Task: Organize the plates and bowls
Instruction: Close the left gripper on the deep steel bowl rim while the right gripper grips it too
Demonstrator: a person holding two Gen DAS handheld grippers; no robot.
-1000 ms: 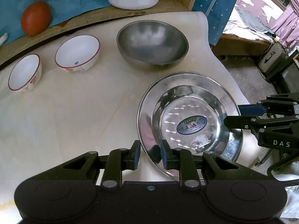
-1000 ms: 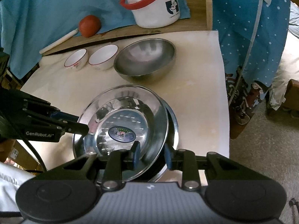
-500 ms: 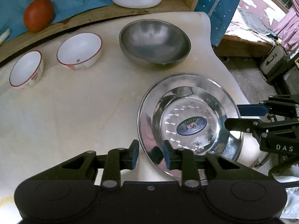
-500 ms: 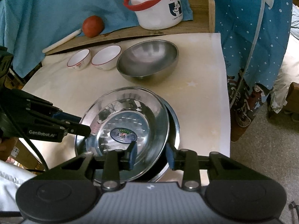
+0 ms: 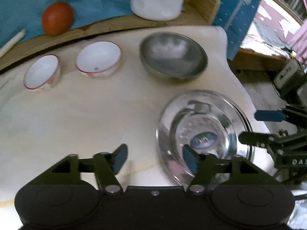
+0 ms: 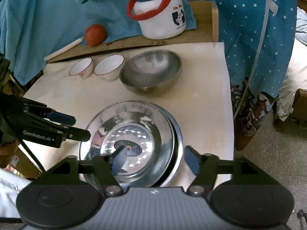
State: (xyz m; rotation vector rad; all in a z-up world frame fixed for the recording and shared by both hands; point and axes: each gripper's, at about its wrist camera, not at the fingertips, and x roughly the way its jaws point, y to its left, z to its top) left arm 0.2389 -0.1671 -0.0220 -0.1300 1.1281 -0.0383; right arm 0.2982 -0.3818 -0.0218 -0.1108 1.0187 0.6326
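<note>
Jaws of left gripper (image 5: 154, 158) and right gripper (image 6: 155, 160) newly opened off steel plate (image 6: 134, 118).

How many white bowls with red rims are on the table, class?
2. The left white bowl and the right white bowl sit side by side at the table's far side, left of the steel bowl. None seems hidden.

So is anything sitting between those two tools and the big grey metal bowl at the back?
Nothing visible. Bare tabletop lies between the stacked shiny plates, where both opened tools hover, and the metal bowl. The two white bowls sit off to its left.
</note>
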